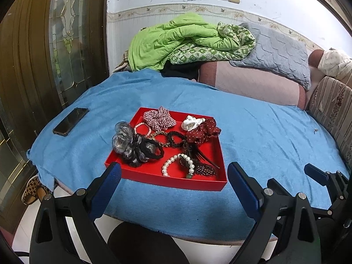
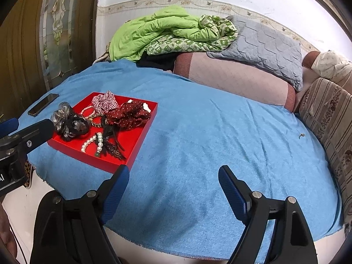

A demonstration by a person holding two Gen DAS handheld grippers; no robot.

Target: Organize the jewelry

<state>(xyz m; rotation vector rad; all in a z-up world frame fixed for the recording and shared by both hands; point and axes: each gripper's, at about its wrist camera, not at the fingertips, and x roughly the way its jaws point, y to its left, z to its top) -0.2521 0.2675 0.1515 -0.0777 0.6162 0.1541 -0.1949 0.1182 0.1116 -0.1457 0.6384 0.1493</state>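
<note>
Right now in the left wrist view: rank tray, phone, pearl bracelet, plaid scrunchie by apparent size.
1. tray
2. phone
3. plaid scrunchie and pearl bracelet: look alike; the bracelet lies nearer the camera, so unranked.

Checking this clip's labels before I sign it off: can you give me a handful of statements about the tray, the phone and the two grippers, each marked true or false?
1. The jewelry and hair ties lie in a red tray on the blue cloth. True.
2. The left gripper is shut on the pearl bracelet. False: its jaws are wide apart and hold nothing; the bracelet lies in the tray.
3. A phone lies on the cloth outside the tray. True.
4. The right gripper is open and empty. True.
5. The checked scrunchie lies on the cloth beside the phone. False: it sits in the tray, at its far side.
</note>
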